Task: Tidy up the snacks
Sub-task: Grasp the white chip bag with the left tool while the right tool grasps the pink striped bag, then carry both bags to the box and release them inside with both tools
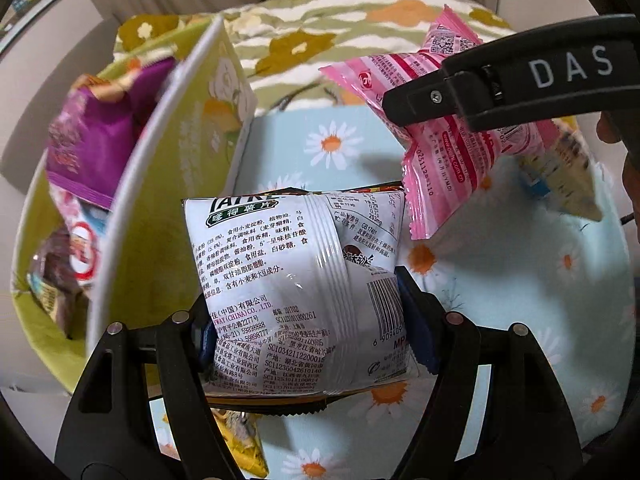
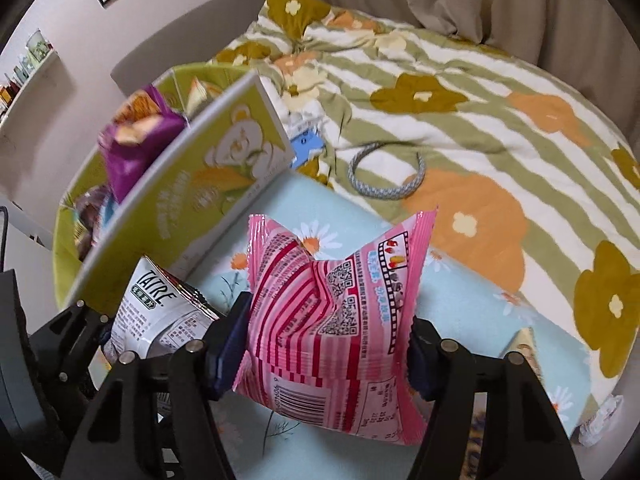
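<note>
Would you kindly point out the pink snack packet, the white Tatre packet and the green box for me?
pink snack packet (image 2: 332, 320): right wrist view, middle of its striped face.
white Tatre packet (image 1: 296, 280): left wrist view, centre of its printed back.
green box (image 2: 224, 184): right wrist view, bear-printed side wall.

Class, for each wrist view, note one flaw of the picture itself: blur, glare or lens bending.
Left wrist view: the purple packet is blurred; glare streaks the white packet. Right wrist view: the green box bows from lens bending.
</note>
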{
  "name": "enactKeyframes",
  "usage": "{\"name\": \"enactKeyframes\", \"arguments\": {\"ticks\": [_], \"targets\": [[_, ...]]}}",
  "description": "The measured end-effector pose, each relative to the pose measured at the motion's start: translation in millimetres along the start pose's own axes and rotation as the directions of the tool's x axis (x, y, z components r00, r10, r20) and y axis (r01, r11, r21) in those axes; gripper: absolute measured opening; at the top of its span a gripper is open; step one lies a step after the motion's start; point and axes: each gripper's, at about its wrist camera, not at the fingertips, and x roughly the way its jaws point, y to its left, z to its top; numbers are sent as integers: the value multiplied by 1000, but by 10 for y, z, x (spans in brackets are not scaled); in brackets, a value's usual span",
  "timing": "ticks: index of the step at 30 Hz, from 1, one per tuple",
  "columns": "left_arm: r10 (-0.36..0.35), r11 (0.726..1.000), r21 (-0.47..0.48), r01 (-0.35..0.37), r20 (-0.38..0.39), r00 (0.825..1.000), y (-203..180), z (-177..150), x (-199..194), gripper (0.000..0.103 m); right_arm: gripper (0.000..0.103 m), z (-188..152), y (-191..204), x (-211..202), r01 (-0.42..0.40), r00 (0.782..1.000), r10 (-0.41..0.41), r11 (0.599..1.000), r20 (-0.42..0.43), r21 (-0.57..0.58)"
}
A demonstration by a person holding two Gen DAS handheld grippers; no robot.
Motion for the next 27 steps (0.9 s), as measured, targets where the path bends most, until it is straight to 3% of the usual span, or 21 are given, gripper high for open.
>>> {"name": "enactKeyframes", "arguments": {"ticks": [10, 18, 27], "targets": [[-5, 998, -56, 14, 157, 988, 312, 140, -783, 73, 62, 165, 238, -798, 25, 991, -25, 1000, 129, 7], [21, 992, -128, 12, 252, 968, 1182, 394, -1161, 73, 62, 470, 645, -1099, 21, 976, -26, 999, 215, 25], [2, 994, -107, 27, 264, 965, 2326, 910, -1025, 73, 62, 992, 1223, -909, 20, 962, -39, 997, 270, 73]]}}
